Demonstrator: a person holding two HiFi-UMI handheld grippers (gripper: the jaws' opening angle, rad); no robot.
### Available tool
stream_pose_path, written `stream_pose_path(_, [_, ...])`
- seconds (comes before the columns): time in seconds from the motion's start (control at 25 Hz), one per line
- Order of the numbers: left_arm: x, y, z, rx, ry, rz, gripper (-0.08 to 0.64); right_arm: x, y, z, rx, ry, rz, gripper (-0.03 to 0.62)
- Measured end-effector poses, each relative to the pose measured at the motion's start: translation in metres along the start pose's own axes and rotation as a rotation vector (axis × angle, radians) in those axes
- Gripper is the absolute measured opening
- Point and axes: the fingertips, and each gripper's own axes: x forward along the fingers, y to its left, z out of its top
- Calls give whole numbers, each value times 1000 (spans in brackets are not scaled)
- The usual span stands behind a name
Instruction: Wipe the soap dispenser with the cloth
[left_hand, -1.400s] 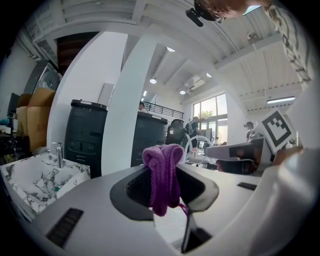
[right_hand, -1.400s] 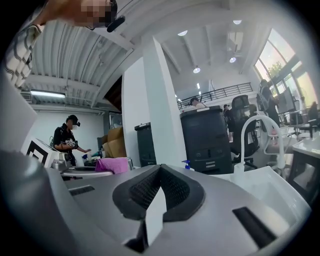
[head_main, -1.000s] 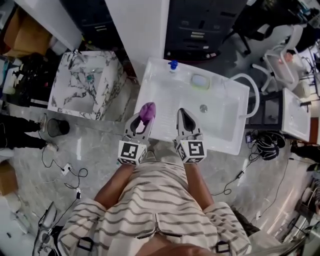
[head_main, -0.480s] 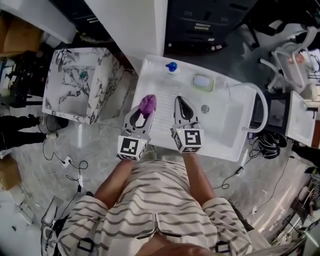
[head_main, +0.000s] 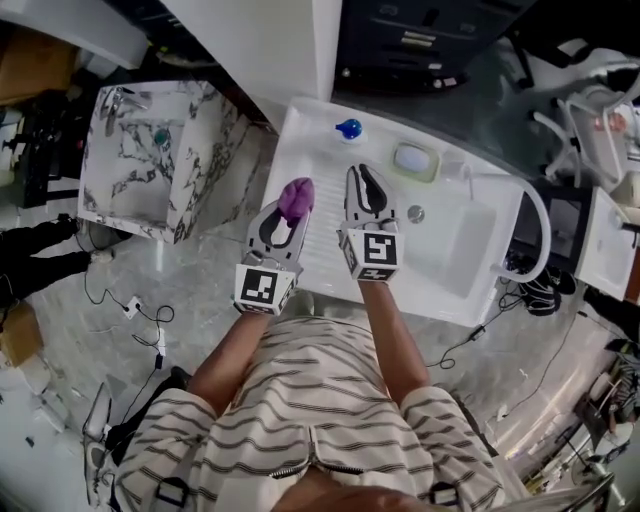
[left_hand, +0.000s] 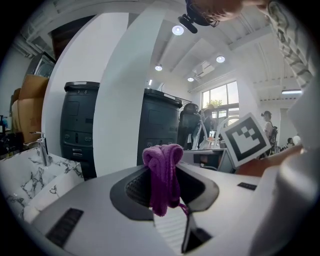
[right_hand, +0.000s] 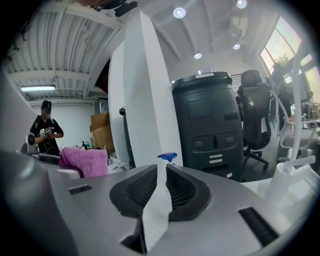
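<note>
Here we go: the left hand-held gripper is clamped tight on the purple cloth, which bunches up out of its tips. The right hand-held gripper is opening its jaws, with only a narrow gap and nothing between them. The soap dispenser sits at the back edge of the white sink, ahead of both grippers and touched by neither. The smart play, I'd say, is for the right one to open wide and steady the bottle low on its body, so the cloth can rub without tipping it. The right gripper view lines the blue pump up dead centre beyond its jaws. The left gripper view misses the dispenser altogether and shows just the cloth. Only the head view shows the gap left to close.
</note>
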Motion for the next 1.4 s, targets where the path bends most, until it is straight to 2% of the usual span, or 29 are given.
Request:
stream_pose_path(0.4, [10,8,-7,10,12,17,120,40,-18,-10,-18,16,-37,134])
stream_pose_path(0.64, [12,13,-13,-2,26,34,120,56,-19,-16,-54,27,-43,164])
stream_pose_path(0.88, [16,15,-18,2,36,43,120,73,-19,-16,-109,30,-50,166])
stream_pose_path(1.08, [23,14,-16,-3,38,42,120,84,-26,-15,-113,32,-58,154])
stream_pose_path(1.24, [25,12,-14,-11,34,46,120,90,-25,-16,-123,37,-42,145])
stream_pose_path(1.32, [26,12,-14,-15,37,46,120,92,-23,-19,-145,43,-31,120])
stream_pose_path(1.4, [26,11,-15,-3,44,45,120,92,-24,-20,-148,48,-24,131])
